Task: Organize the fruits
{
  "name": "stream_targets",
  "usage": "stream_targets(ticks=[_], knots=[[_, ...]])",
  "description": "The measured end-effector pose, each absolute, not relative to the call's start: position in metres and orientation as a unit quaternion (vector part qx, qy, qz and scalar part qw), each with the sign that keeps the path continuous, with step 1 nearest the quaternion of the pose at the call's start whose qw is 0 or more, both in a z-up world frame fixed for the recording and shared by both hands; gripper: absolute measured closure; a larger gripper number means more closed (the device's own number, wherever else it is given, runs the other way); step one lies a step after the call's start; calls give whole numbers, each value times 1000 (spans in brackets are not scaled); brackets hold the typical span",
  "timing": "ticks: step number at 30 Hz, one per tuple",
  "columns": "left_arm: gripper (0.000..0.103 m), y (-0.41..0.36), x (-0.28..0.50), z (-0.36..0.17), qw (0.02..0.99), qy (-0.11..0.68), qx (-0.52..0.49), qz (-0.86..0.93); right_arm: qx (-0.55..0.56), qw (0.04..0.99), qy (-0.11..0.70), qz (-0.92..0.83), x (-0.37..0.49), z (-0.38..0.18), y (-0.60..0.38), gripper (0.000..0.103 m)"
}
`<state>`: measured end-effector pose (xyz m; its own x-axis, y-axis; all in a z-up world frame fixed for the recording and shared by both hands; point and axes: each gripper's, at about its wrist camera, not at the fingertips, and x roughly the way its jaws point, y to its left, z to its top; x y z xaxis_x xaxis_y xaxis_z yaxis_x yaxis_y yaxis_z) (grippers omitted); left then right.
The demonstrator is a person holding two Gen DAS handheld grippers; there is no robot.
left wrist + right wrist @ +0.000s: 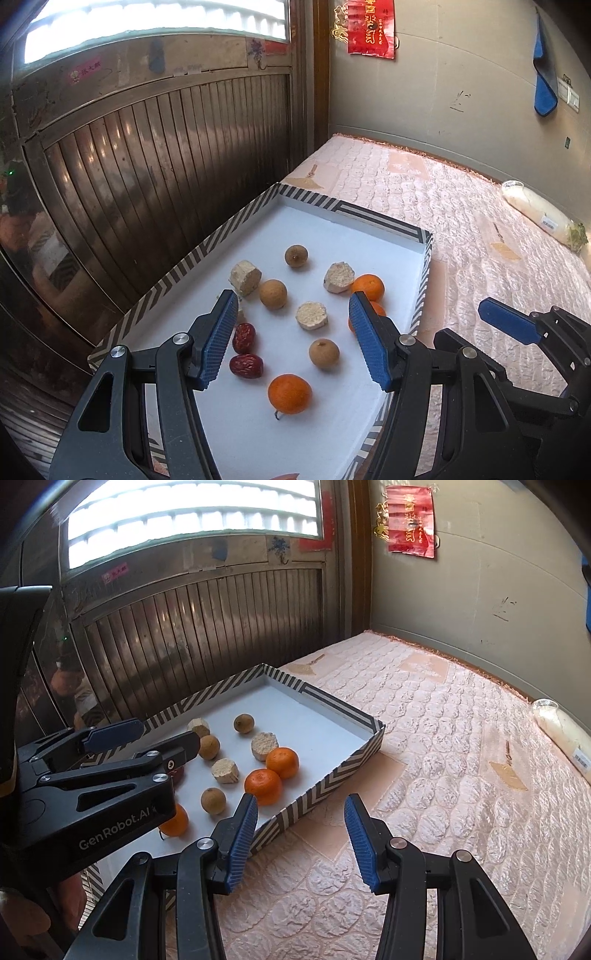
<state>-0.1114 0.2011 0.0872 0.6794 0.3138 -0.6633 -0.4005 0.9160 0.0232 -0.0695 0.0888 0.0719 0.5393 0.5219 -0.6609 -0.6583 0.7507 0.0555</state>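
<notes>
A shallow striped tray with a white floor lies on the mattress. In it are three oranges, three brown longans, two red dates and three pale round cakes. My left gripper is open and empty above the tray's near half. My right gripper is open and empty over the mattress, just right of the tray's near corner. Two oranges sit close to its left finger. The left gripper also shows in the right wrist view.
A pink quilted mattress fills the right side. A bagged white radish lies at its far right by the wall. A ribbed metal door stands behind the tray on the left.
</notes>
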Motion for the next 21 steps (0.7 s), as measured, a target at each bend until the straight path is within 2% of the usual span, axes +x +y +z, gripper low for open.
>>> stream_targets(ticks=[21], knots=[[40,204,-111,86,913,348,-62,203,-99,868,348,339,-65,67,98,56]])
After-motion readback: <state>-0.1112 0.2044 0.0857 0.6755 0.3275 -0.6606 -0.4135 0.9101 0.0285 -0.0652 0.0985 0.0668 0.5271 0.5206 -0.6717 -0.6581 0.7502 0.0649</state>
